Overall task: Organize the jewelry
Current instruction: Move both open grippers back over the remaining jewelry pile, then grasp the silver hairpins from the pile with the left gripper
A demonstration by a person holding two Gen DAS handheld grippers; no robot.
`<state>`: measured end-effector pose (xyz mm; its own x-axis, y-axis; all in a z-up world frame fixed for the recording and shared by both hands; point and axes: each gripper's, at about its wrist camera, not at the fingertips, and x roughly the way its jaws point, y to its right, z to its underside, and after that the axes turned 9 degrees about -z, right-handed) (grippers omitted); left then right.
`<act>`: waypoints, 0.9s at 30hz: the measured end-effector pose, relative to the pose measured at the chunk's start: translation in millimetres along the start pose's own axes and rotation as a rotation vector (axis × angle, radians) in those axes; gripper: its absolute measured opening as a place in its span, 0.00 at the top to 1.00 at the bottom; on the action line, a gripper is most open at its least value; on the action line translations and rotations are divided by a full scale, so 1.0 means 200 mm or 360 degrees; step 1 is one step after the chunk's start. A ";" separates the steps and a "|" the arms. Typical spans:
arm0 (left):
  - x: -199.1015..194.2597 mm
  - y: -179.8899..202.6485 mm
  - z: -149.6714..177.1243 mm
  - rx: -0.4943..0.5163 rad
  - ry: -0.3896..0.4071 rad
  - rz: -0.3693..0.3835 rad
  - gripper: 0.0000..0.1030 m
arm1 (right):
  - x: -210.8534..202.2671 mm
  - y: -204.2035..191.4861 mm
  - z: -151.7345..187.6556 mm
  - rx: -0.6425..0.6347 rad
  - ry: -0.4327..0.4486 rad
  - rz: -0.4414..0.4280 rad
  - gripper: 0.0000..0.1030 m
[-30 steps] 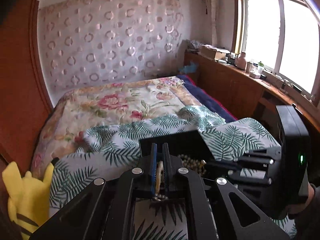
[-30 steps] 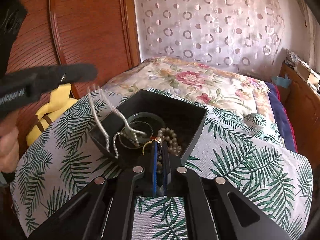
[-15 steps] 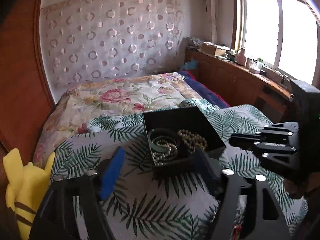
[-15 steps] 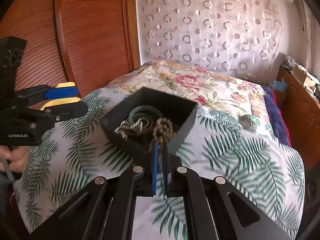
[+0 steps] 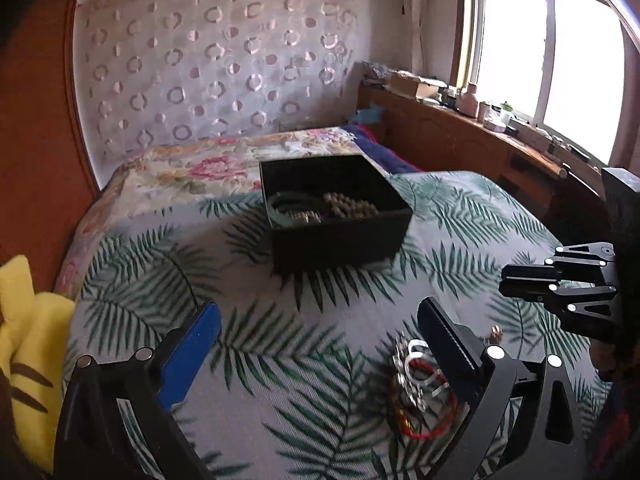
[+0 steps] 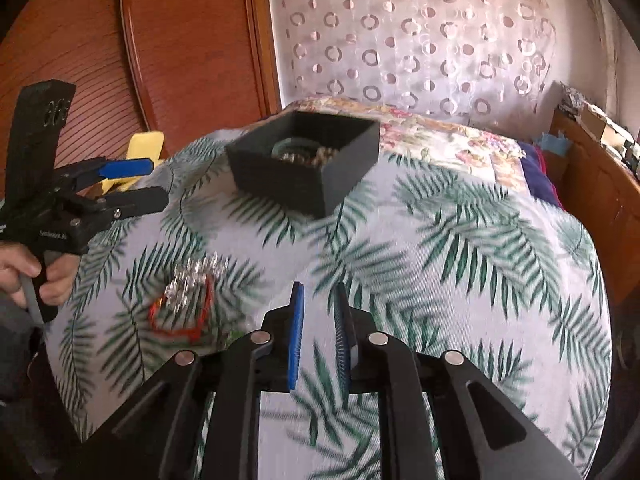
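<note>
A black box [image 5: 340,240] stands on the palm-leaf cloth, with a bead string [image 5: 352,206] and a green bangle [image 5: 286,204] inside. Well short of it, my left gripper [image 5: 318,316] has its jaws opening wide, with nothing between them. A loose pile of jewelry [image 5: 420,388], red cord and silver chain, lies by its right finger. My right gripper [image 6: 319,290] is opening a narrow gap, holding nothing. From the right wrist, the box [image 6: 312,176] is far ahead, the pile [image 6: 184,296] lies to the left, and the left gripper [image 6: 150,184] hovers beyond it.
A yellow plush toy [image 5: 28,340] sits off the cloth's left edge. The floral quilt [image 5: 192,168] lies behind the box. A wooden wardrobe [image 6: 180,48] stands at left, and a wooden ledge [image 5: 480,132] with small items runs under the window. A hand [image 6: 36,276] grips the left tool.
Both grippers pulled back from the box toward the near edge. The left gripper let go of a chain and spread wide. The right jaws parted slightly.
</note>
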<state>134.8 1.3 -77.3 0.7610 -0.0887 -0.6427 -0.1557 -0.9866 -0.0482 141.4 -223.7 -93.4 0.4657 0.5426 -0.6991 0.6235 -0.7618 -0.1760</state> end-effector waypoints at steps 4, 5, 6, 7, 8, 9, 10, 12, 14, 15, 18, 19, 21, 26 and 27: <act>0.01 0.01 0.05 0.0008 -0.0038 0.0008 0.08 | 0.02 -0.05 0.07 -0.0040 -0.0062 -0.0006 0.84; 0.01 0.02 0.06 0.0011 -0.0046 0.0015 0.08 | 0.03 -0.06 0.08 -0.0051 -0.0076 -0.0005 0.84; 0.01 0.02 0.08 0.0017 -0.0055 0.0017 0.08 | 0.04 -0.07 0.09 -0.0064 -0.0091 0.0000 0.84; 0.01 0.03 0.09 0.0022 -0.0064 0.0014 0.08 | 0.04 -0.08 0.10 -0.0071 -0.0103 0.0003 0.84; 0.01 0.03 0.10 0.0028 -0.0068 0.0017 0.08 | 0.05 -0.09 0.10 -0.0077 -0.0118 0.0004 0.84; 0.01 0.03 0.11 0.0033 -0.0073 0.0021 0.08 | 0.05 -0.09 0.11 -0.0082 -0.0124 0.0002 0.84; 0.00 0.04 0.11 0.0040 -0.0079 0.0025 0.08 | 0.06 -0.10 0.11 -0.0088 -0.0132 0.0001 0.84; 0.00 0.05 0.13 0.0052 -0.0088 0.0033 0.08 | 0.06 -0.11 0.12 -0.0088 -0.0143 -0.0003 0.84; 0.00 0.06 0.14 0.0057 -0.0098 0.0047 0.08 | 0.07 -0.11 0.12 -0.0086 -0.0163 -0.0008 0.84; 0.00 0.06 0.14 0.0058 -0.0103 0.0051 0.08 | 0.08 -0.12 0.13 -0.0088 -0.0172 -0.0006 0.84; 0.01 0.07 0.15 0.0066 -0.0119 0.0056 0.08 | 0.10 -0.13 0.12 -0.0104 -0.0175 0.0005 0.84; 0.01 0.08 0.15 0.0069 -0.0122 0.0057 0.08 | 0.10 -0.13 0.12 -0.0103 -0.0175 0.0006 0.84; 0.01 0.08 0.16 0.0071 -0.0126 0.0058 0.08 | 0.10 -0.13 0.12 -0.0111 -0.0173 0.0013 0.84; 0.01 0.09 0.15 0.0075 -0.0135 0.0063 0.08 | 0.10 -0.14 0.13 -0.0136 -0.0170 0.0015 0.84; 0.02 0.09 0.15 0.0078 -0.0138 0.0063 0.08 | 0.09 -0.14 0.13 -0.0139 -0.0169 0.0014 0.84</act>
<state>115.4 -12.5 -103.0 0.6964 -0.1132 -0.7086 -0.2167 -0.9746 -0.0572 117.2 -201.8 -119.2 0.4053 0.4918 -0.7707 0.6740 -0.7303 -0.1115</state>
